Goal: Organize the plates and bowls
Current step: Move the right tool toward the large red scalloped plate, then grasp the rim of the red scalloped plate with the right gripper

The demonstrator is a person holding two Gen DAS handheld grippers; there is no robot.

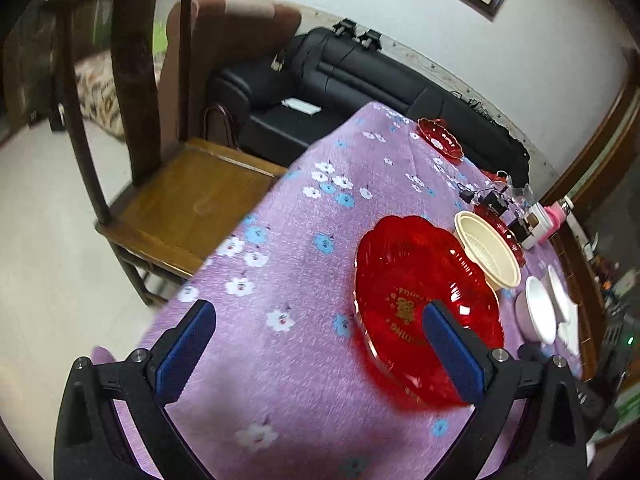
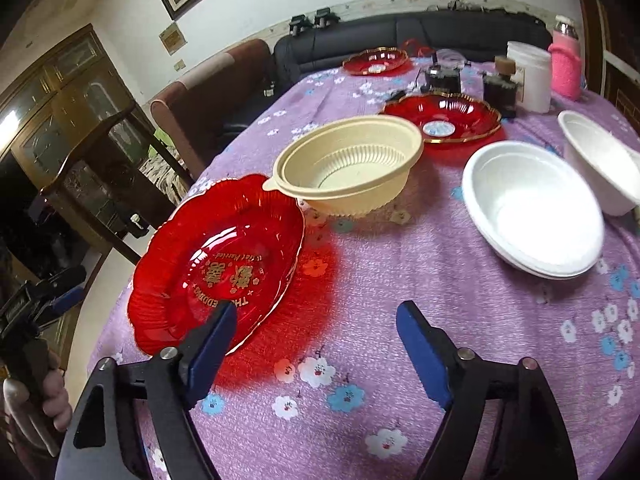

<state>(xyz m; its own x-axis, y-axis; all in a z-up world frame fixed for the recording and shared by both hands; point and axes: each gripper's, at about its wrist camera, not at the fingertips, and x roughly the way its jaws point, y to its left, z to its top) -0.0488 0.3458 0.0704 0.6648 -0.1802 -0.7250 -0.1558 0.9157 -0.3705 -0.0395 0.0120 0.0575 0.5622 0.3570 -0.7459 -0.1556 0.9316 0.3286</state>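
Item: large scalloped red translucent plastic plate (image 2: 218,258), gold lettering, flat on purple floral tablecloth (image 2: 380,280). Cream ribbed plastic bowl (image 2: 348,164) just behind it; white bowls (image 2: 532,208) farther right, unstacked. Left gripper (image 1: 318,346) and right gripper (image 2: 314,344) both spread wide, empty, flanking the plate, likely for pickup.

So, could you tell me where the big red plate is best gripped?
Probably its scalloped rim on the near side: the big red plate lies flat, and the cream bowl crowds its far edge. The right gripper is open beside it.
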